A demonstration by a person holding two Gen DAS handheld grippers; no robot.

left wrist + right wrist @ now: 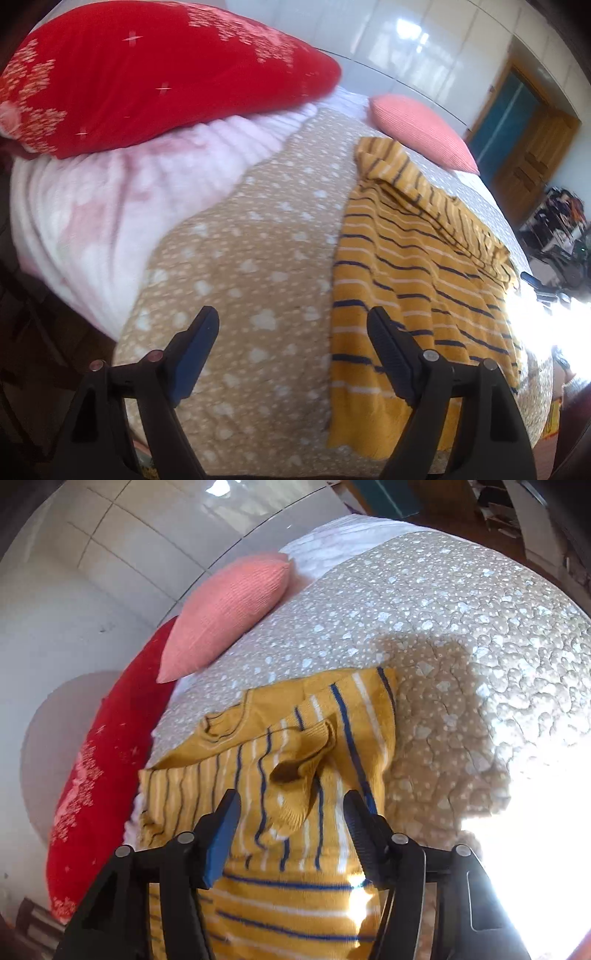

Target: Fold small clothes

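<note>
One small yellow sweater point(295, 775) with dark blue and white stripes lies spread on the tan bedspread point(424, 602) that carries white spots. A sleeve with a ribbed cuff point(306, 764) is folded over its body.

The right gripper point(291, 808) hangs just above the sweater, and the folded sleeve shows between its two fingers, toward 12 o'clock from the tips. Its jaws stand moderately wide and the pads do not press on the cloth; nothing is held.

In the left wrist view, the sweater point(417, 266) lies at about 1 o'clock from the left gripper point(291, 325). The right finger of this gripper is over the near edge of the sweater, and the left finger is over bare bedspread point(240, 258). These jaws are wide apart and hold nothing.

Farther away, a pink cushion point(229, 616) rests at 11 o'clock from the sweater, and a red cushion point(107, 775) with white snowflake pattern lies at 9 o'clock. A pale pink blanket point(110, 192) is under the red cushion.
</note>
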